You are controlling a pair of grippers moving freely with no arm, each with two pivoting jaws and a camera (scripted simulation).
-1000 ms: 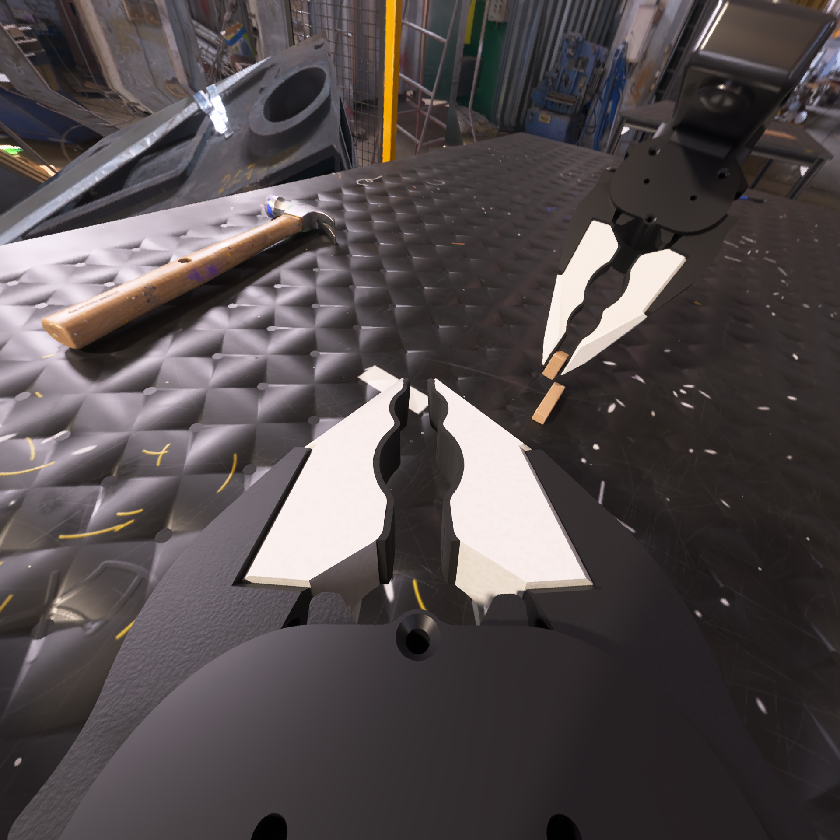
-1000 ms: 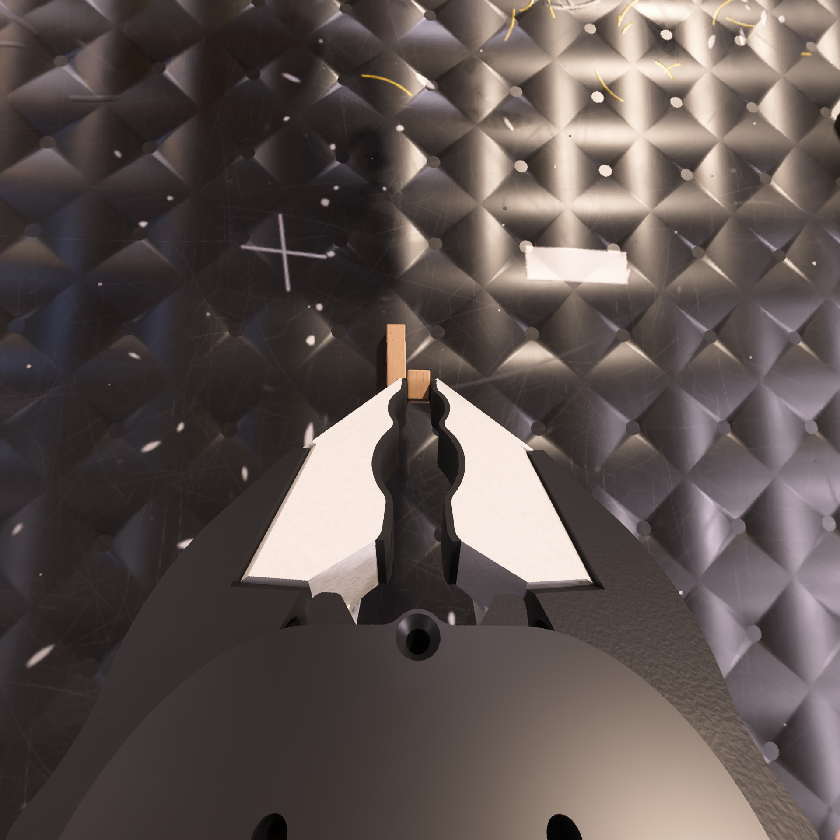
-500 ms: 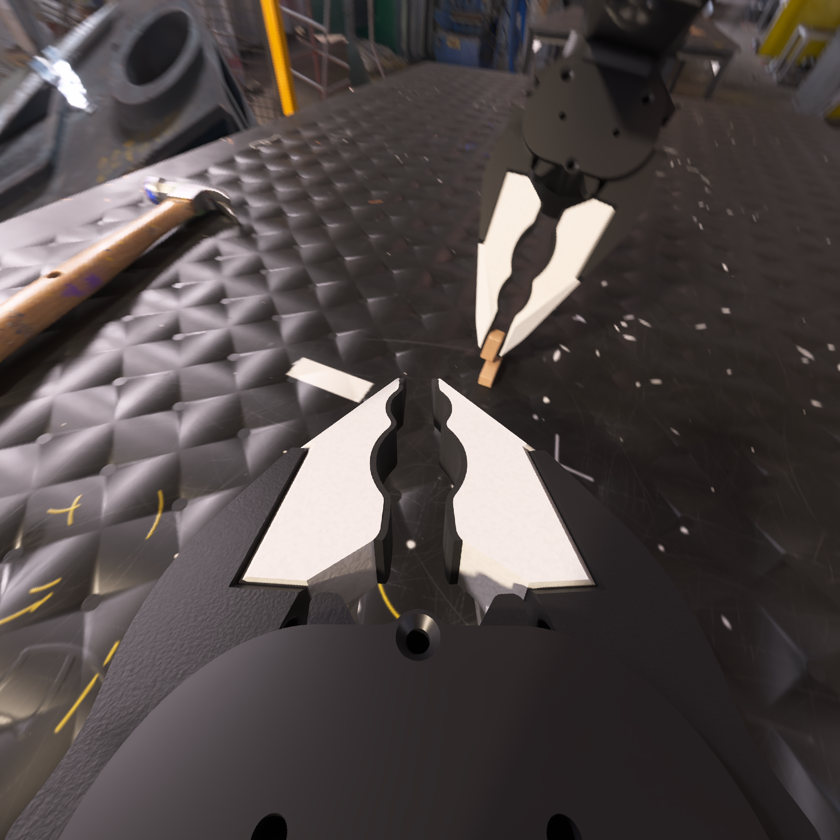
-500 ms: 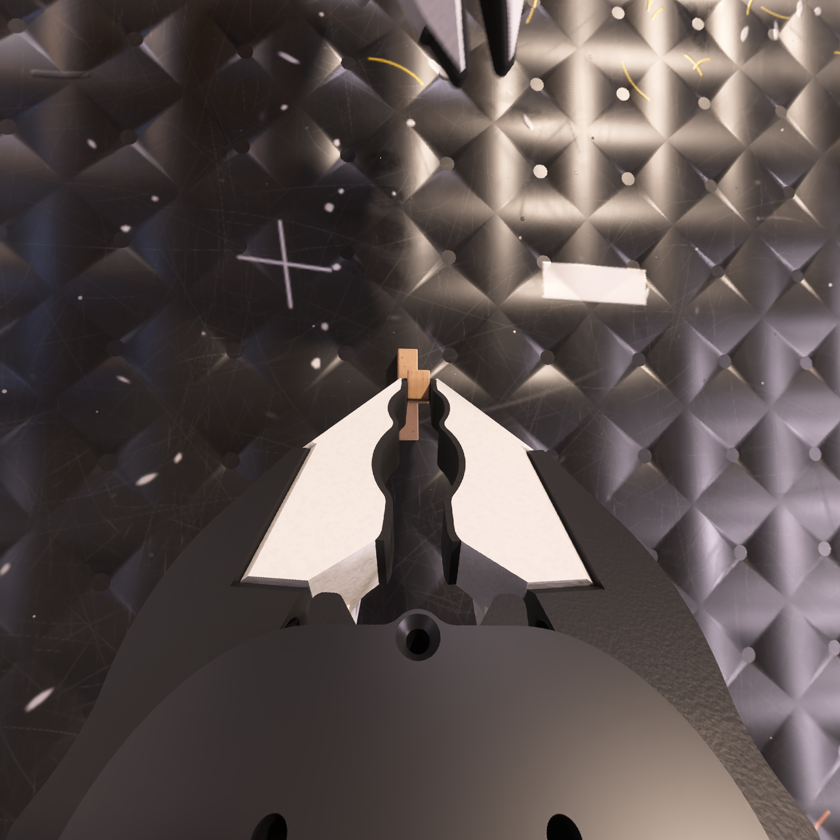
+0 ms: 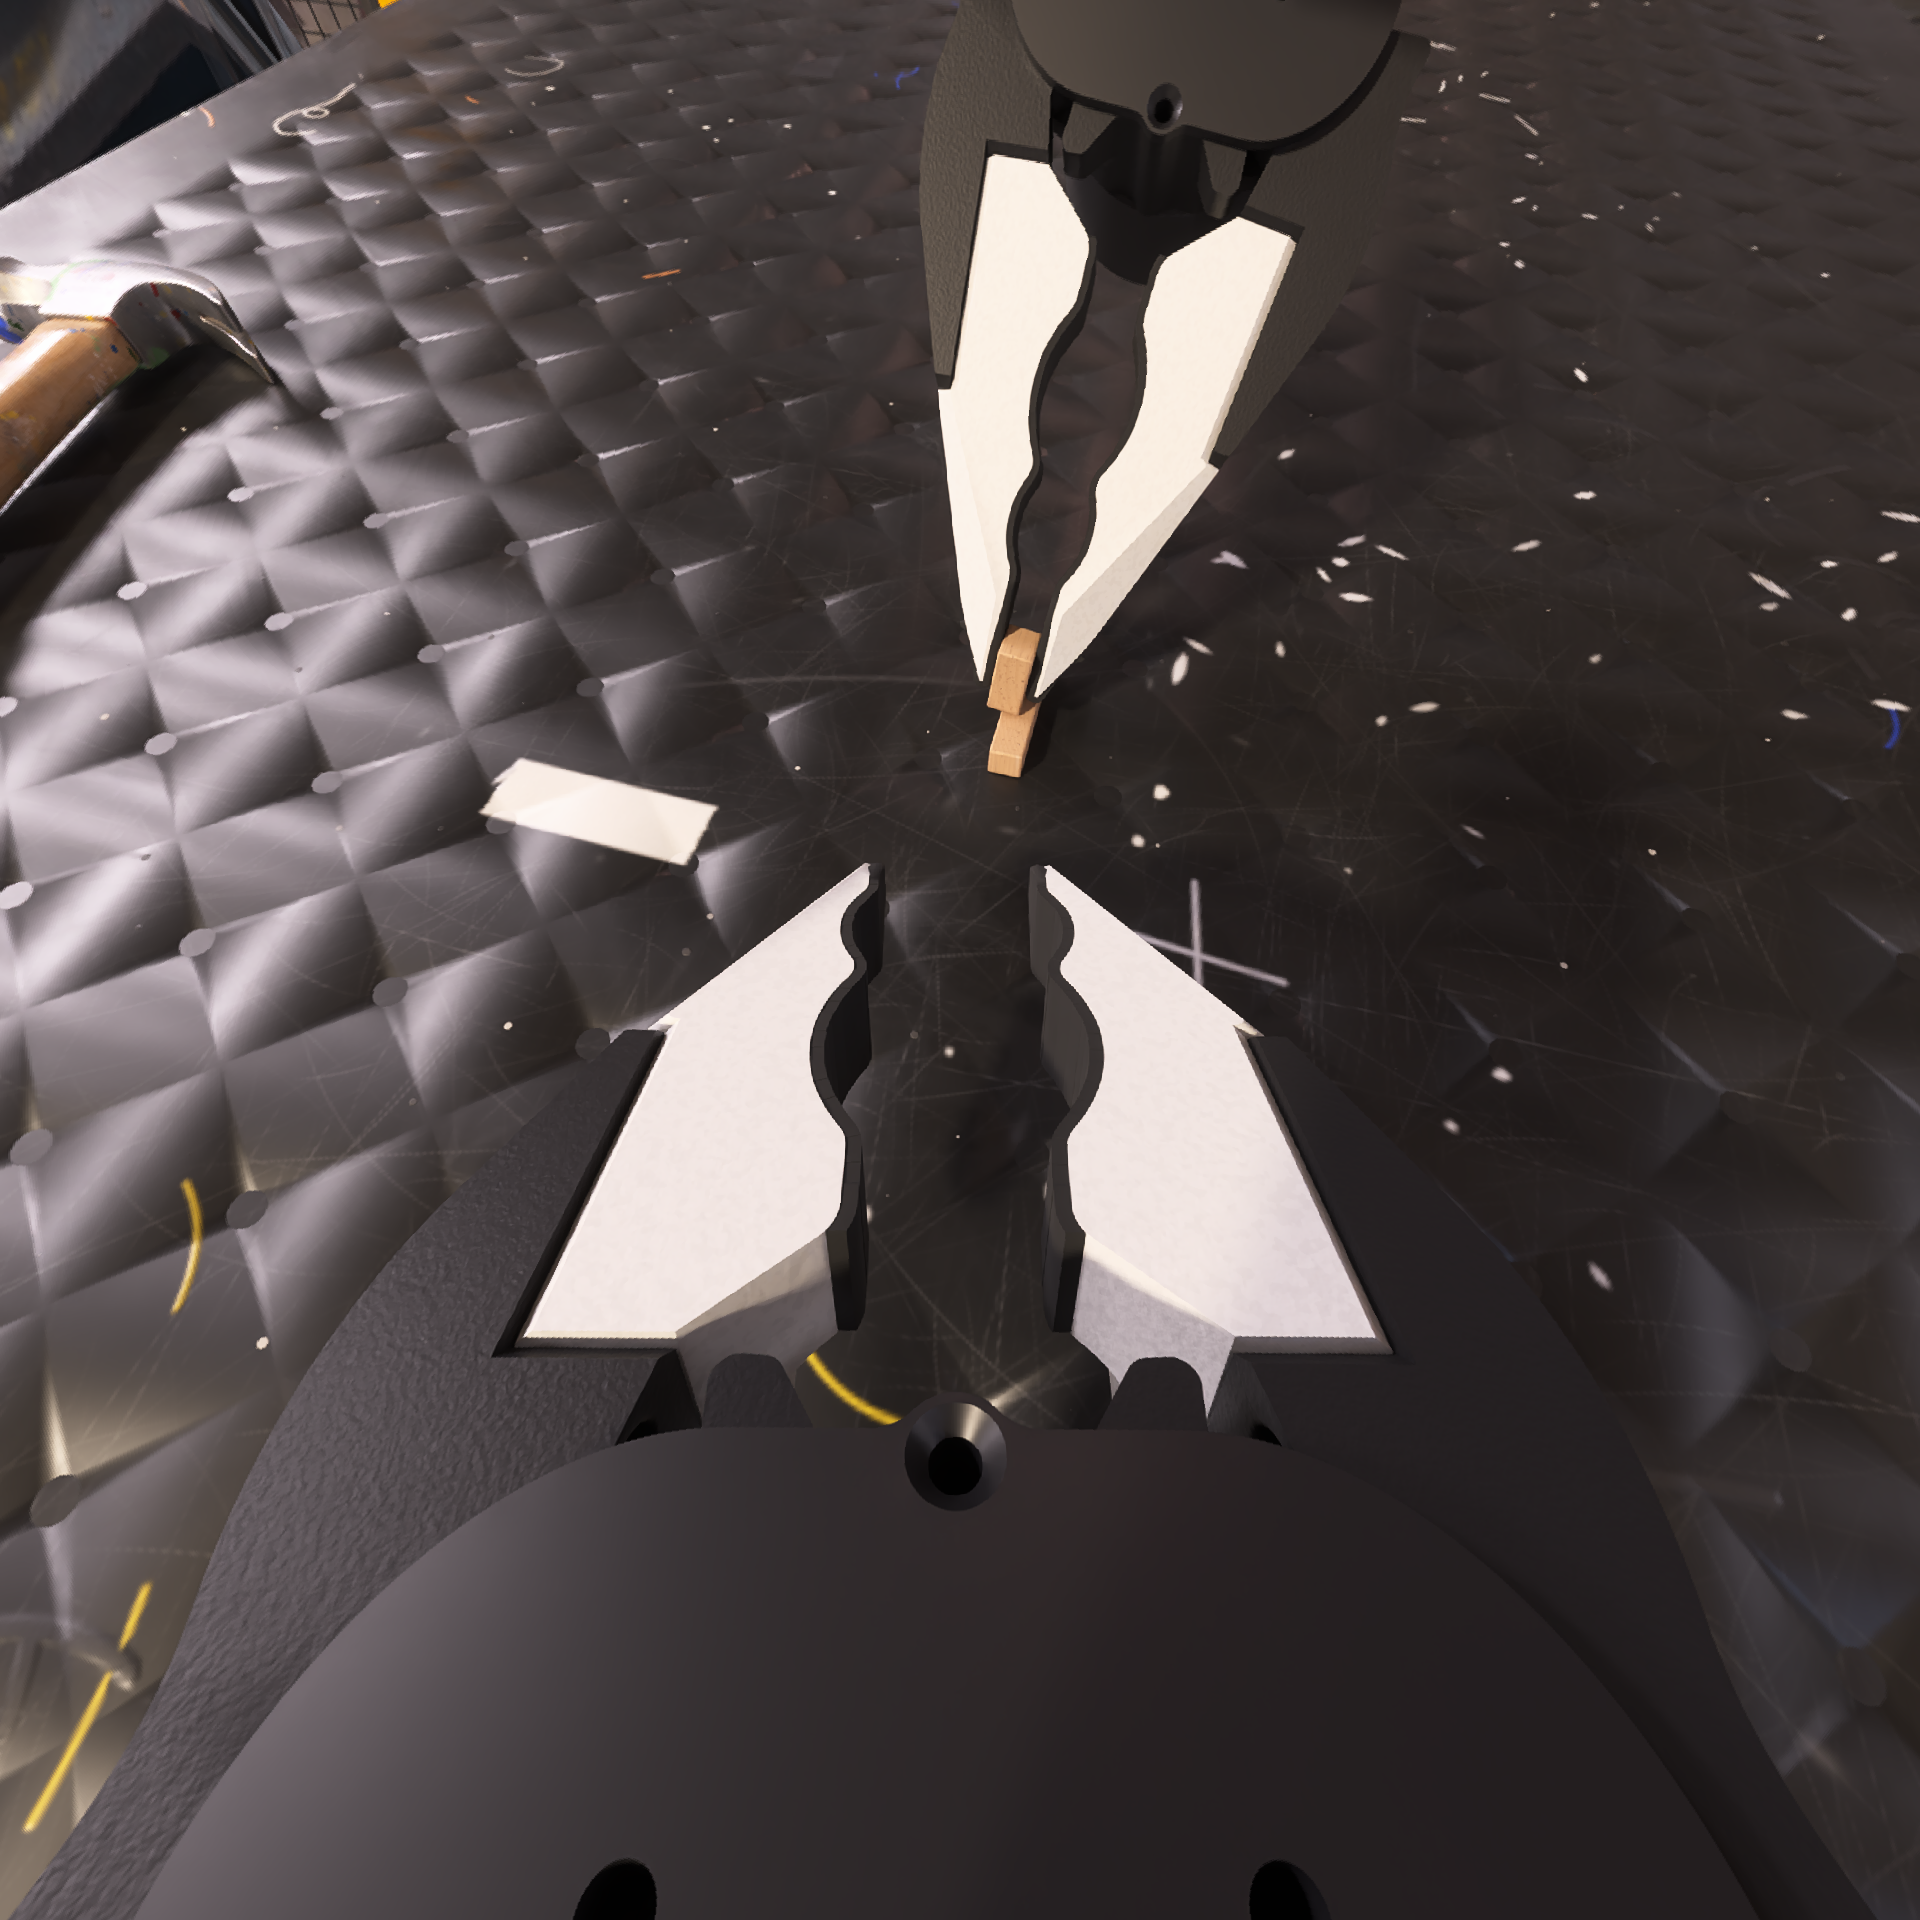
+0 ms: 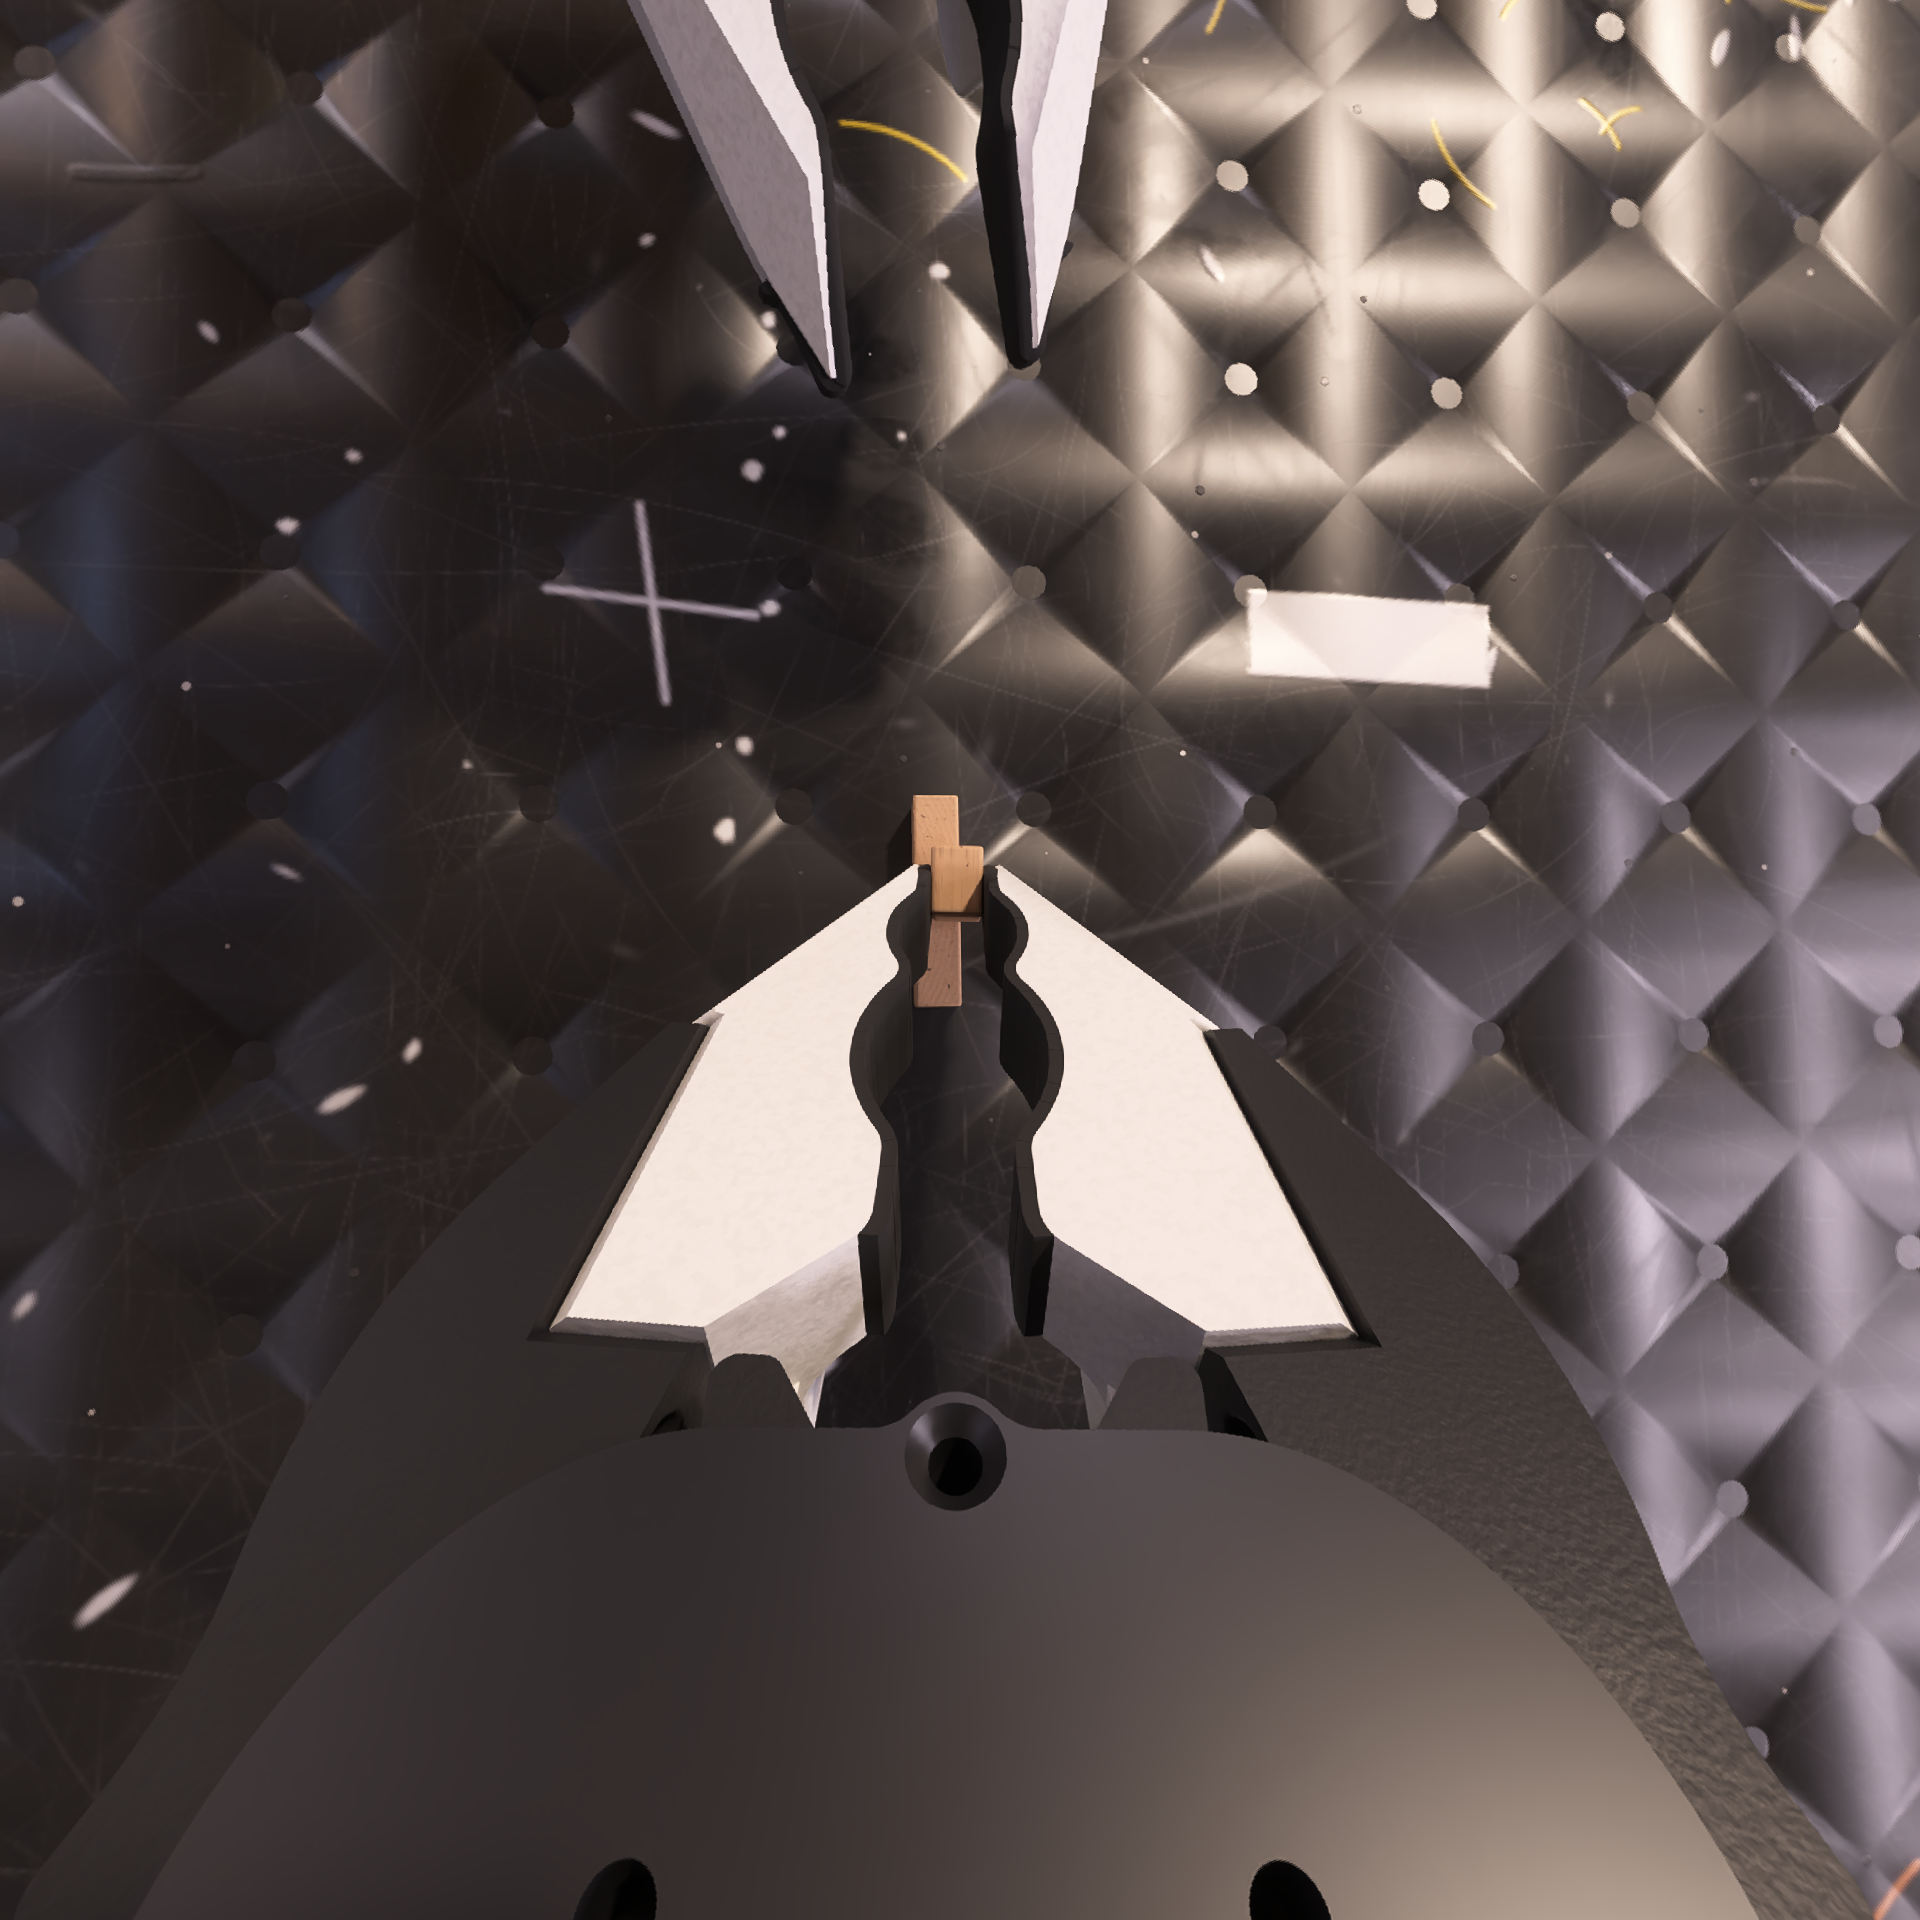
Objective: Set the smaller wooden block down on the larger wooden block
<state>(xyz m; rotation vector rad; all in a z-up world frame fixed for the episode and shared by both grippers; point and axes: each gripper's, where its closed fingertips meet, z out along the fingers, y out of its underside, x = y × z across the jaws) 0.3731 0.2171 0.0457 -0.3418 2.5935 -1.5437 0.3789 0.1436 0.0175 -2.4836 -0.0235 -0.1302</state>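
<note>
The dark embossed metal counter (image 5: 520,540) is carrying everything. Near the white tape strip (image 5: 600,808), the left gripper (image 5: 956,883) is hovering with its fingers parted wide, holding nothing. Beyond the tape, the right gripper (image 6: 953,881) is pinching the smaller wooden block (image 6: 958,878) at its fingertips, fingers nearly closed. That block is sitting just over the larger wooden block (image 5: 1009,744), which is lying flat on the counter; whether they are touching is unclear. A claw hammer (image 5: 114,322) is lying well beyond the tape.
</note>
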